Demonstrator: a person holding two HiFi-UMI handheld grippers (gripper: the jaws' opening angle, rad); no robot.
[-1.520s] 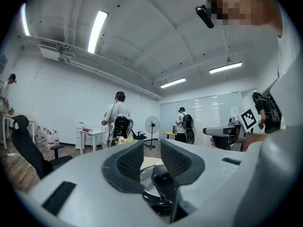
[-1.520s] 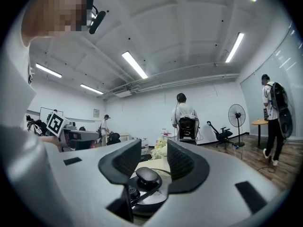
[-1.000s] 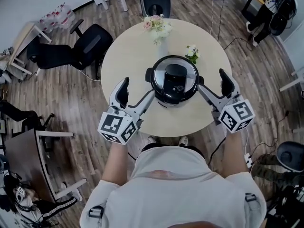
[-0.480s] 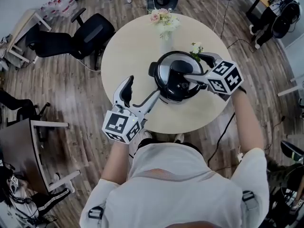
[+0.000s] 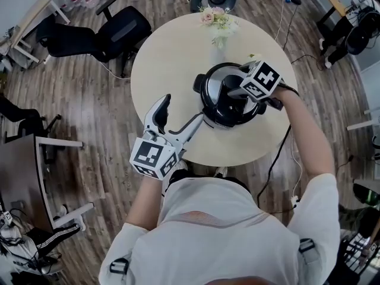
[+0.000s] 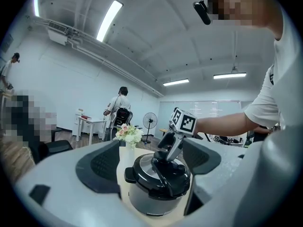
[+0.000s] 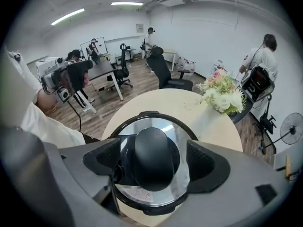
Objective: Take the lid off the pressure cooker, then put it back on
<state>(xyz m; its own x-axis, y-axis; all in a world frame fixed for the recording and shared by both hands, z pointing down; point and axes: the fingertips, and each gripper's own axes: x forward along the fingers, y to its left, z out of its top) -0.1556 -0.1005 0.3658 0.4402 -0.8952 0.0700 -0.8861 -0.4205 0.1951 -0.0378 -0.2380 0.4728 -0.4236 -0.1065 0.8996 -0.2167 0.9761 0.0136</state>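
Note:
The black pressure cooker (image 5: 228, 100) stands on the round beige table (image 5: 172, 58), right of centre, with its steel-and-black lid (image 7: 151, 167) on. My right gripper (image 5: 234, 92) hangs over the lid from the right. In the right gripper view its open jaws straddle the black lid handle (image 7: 156, 162), with a small gap on each side. My left gripper (image 5: 181, 116) is open at the table's near-left edge and points at the cooker (image 6: 158, 186) without touching it. From there the right gripper (image 6: 171, 148) shows on top of the lid.
A vase of flowers (image 5: 218, 21) stands at the table's far edge, and a small white sprig (image 5: 255, 57) lies just behind the cooker. Black office chairs (image 5: 116, 28) stand to the far left on the wood floor. A cable (image 5: 279, 153) trails off the table's right side.
My right gripper has swung from the table's right edge up over the cooker and come down around the lid handle. The left gripper has hardly moved.

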